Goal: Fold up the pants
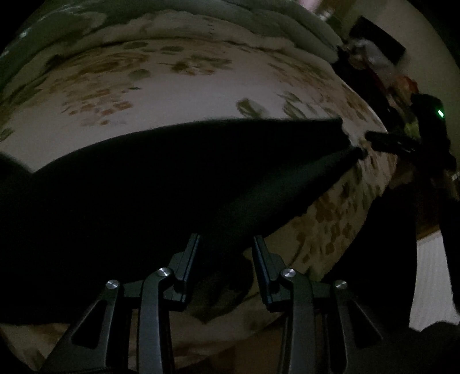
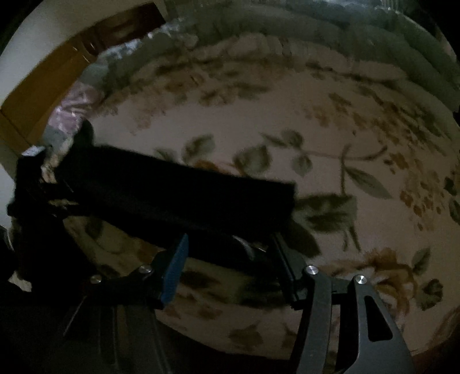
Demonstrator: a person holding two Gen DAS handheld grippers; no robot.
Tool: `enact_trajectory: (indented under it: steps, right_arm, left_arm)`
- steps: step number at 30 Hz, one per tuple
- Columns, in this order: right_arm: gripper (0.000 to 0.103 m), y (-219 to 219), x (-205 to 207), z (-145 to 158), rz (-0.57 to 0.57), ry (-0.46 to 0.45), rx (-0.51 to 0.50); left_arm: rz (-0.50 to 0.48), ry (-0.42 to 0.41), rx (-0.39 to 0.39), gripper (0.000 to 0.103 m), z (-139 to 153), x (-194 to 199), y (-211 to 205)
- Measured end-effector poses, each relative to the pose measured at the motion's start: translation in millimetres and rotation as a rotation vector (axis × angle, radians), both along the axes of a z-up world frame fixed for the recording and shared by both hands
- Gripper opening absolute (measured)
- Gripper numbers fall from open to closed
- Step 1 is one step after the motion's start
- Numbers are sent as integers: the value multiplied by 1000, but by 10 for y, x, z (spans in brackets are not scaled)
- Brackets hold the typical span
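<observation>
Both wrist views low over floral bedspread (image 1: 184, 95), sharing black pants (image 2: 172, 190)

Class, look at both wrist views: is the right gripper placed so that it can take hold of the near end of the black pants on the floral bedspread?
Probably yes. The right gripper is open, and the black pants end just ahead of its fingers, with nothing visible between on the floral bedspread.

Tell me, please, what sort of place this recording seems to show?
Probably a bedroom: the black pants lie on a bed with a floral sheet, a rolled quilt along its far edge and wooden furniture by the wall.
</observation>
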State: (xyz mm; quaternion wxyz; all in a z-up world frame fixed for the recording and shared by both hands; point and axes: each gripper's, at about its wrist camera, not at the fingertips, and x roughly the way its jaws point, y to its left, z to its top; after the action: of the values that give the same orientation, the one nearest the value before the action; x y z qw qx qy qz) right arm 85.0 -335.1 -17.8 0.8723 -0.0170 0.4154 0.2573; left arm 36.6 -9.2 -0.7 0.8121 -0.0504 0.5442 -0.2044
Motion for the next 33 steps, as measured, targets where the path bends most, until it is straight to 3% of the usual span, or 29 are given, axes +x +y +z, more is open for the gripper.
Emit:
enact_trajectory:
  steps: [3, 7, 15, 22, 28, 33]
  right_arm:
    - [59, 212, -54, 79, 31, -16, 48]
    - [59, 577, -42, 93, 88, -4, 101]
    - [59, 1346, 41, 19, 187, 43, 168]
    - [59, 1853, 92, -19, 259, 65, 200]
    - [59, 2241, 162, -5, 318, 76, 198]
    - [59, 2574, 207, -2, 383, 73, 187]
  left_arm:
    - [75, -12, -25, 55, 96, -42, 181]
    - [171, -39, -3, 63, 231, -55, 444]
    - [416, -57, -20, 70, 424, -5, 1293]
    - [643, 48, 3, 73, 430, 229, 1922]
    - [722, 119, 93, 78, 476, 714, 2048]
    - [751, 209, 205, 78, 319, 1176, 2042]
